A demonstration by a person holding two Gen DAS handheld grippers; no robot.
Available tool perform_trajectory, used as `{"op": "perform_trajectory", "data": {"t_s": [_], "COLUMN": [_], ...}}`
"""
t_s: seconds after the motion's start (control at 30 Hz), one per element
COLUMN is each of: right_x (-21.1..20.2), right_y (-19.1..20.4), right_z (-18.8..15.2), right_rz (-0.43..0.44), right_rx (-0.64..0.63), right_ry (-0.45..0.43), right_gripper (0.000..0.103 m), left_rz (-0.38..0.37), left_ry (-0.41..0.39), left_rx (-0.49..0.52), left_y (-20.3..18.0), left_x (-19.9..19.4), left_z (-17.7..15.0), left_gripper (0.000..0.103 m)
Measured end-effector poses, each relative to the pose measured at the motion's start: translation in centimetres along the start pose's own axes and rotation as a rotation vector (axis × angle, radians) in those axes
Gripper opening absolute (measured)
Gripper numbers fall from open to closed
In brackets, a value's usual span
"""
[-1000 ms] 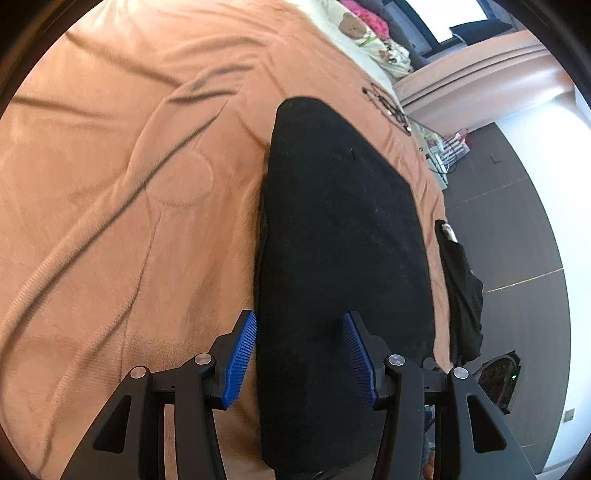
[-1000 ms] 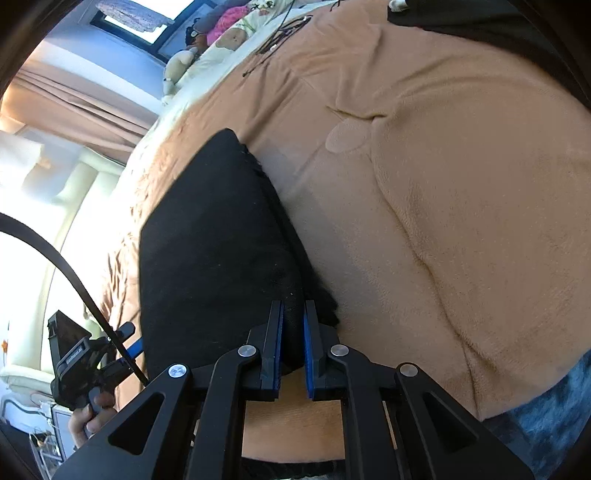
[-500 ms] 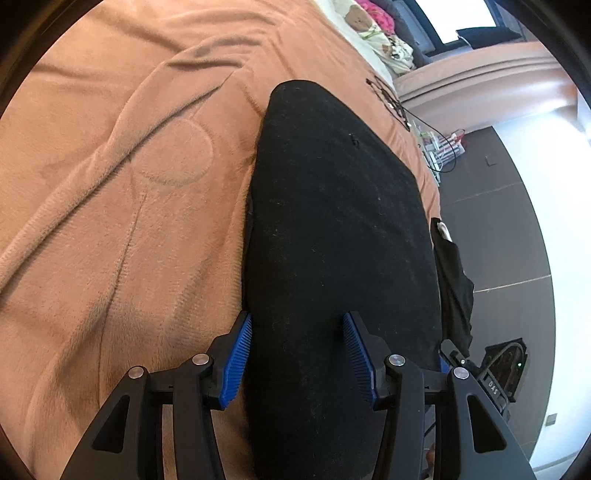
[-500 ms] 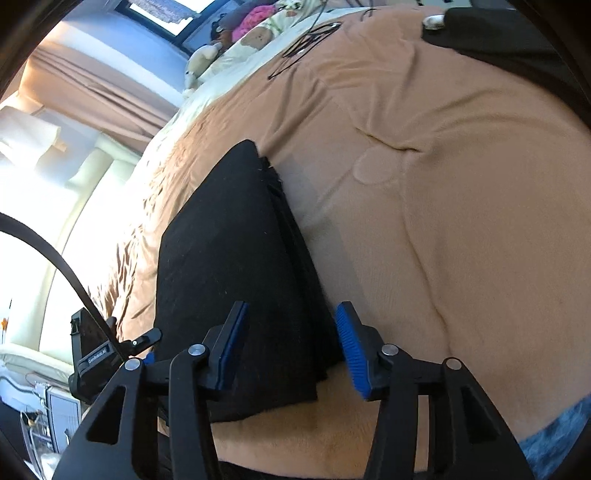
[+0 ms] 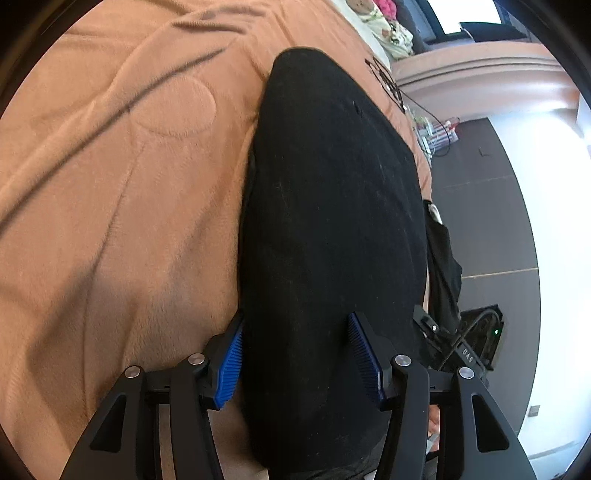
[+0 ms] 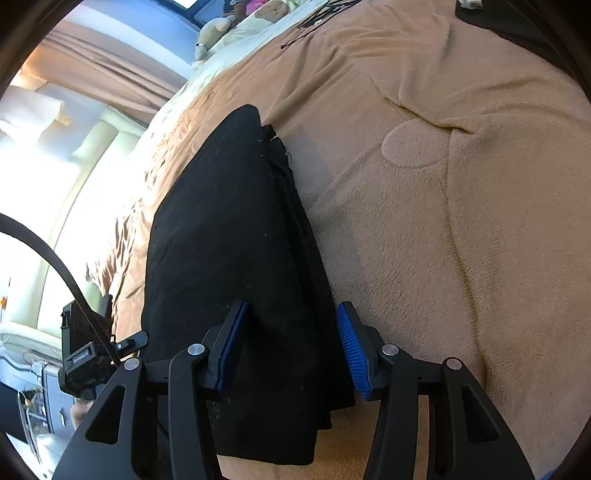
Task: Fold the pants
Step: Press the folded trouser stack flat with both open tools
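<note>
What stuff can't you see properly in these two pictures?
- Near end of the black pants: left wrist view, cut off by the bottom edge behind the left hand-held gripper.
- How many layers are folded: right wrist view, the stacked edges are too dark to count.
- Person's hand: mostly hidden behind the right hand-held gripper.
- Black item on the blanket: cut off by the top edge.

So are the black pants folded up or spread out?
Folded: the black pants lie as a compact stack on the brown blanket, with layered edges showing.
</note>
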State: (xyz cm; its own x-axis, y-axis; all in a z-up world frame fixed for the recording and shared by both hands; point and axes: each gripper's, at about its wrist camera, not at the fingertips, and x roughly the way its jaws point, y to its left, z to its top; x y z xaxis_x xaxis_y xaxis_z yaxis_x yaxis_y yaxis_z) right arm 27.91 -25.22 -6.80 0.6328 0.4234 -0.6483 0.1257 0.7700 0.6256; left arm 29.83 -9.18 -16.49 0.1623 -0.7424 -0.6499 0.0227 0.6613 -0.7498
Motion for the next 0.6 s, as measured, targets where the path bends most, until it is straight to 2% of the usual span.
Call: {"op": "perform_trajectory", "data": {"t_s": [0.13,0.2,0.27,0.6], "right_x": [0.1,0.0,-0.1,0.7], "right_y": [-0.4,-0.1,0.2,2.0], "right_z": [-0.1,-0.4,-0.8,-3.3], "right_rz": [0.026,0.039,0.066,0.121], "right_rx": [0.05,0.06,0.076,0.094], "right_ry": [0.015,0.014,0.018,0.056], "right_gripper": [0.042,0.035,0.032,0.028], "left_rz": [0.007,-0.001,-0.014,0.035], "left_ry": [-0.03,-0.045,-0.049,-0.063], "left_rx": [0.006,0.011,0.011,0.043], "left_y": [-0.4,-0.6,-0.7,-0.1], "left_x": [-1.1,-2.1,-3.1,-6.5], "left_z": [0.0,0.1,0.4,0.8], "left_gripper": [0.042,0.036,0.034,0.031]}}
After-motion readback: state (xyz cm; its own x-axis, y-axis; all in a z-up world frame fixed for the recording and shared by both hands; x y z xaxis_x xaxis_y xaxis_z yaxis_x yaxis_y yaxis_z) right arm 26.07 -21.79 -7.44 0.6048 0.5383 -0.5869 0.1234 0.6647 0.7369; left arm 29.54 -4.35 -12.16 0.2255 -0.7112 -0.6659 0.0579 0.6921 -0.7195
